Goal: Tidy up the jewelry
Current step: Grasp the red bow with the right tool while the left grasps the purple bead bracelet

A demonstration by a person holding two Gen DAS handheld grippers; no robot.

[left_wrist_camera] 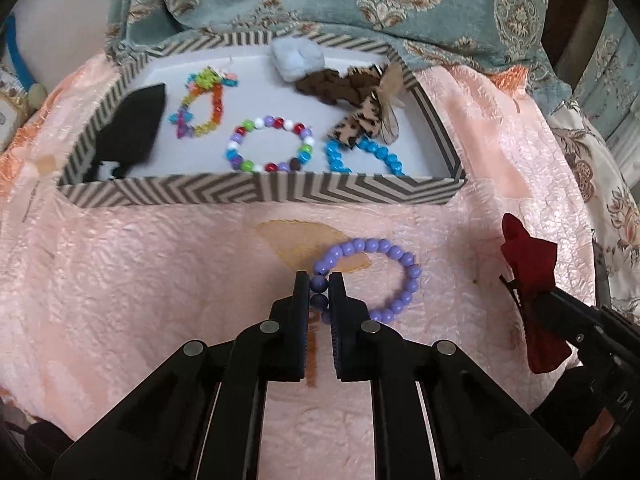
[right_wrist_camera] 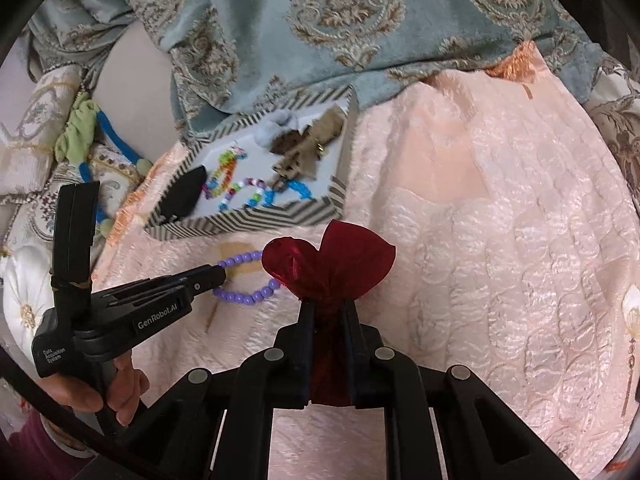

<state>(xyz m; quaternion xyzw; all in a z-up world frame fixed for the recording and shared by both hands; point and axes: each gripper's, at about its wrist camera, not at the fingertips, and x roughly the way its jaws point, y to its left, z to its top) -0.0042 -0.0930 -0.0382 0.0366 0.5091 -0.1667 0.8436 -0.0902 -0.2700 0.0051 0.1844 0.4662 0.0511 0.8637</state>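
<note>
My left gripper (left_wrist_camera: 319, 280) is shut on a purple bead bracelet (left_wrist_camera: 400, 264) that lies on the pink cloth just in front of the striped box (left_wrist_camera: 256, 194). The bracelet also shows in the right wrist view (right_wrist_camera: 244, 298), with the left gripper (right_wrist_camera: 218, 274) on it. My right gripper (right_wrist_camera: 328, 306) is shut on a red bow hair clip (right_wrist_camera: 332, 264), held above the cloth to the right of the bracelet. The bow also shows in the left wrist view (left_wrist_camera: 532, 280).
The box holds a multicolour bead bracelet (left_wrist_camera: 268, 144), a blue bead bracelet (left_wrist_camera: 360, 156), a rainbow bracelet (left_wrist_camera: 204, 104), a black piece (left_wrist_camera: 132, 124), a pale blue scrunchie (left_wrist_camera: 296, 58), a brown scrunchie (left_wrist_camera: 332, 86) and a leopard bow (left_wrist_camera: 360, 124). Teal patterned fabric (right_wrist_camera: 320, 20) lies behind.
</note>
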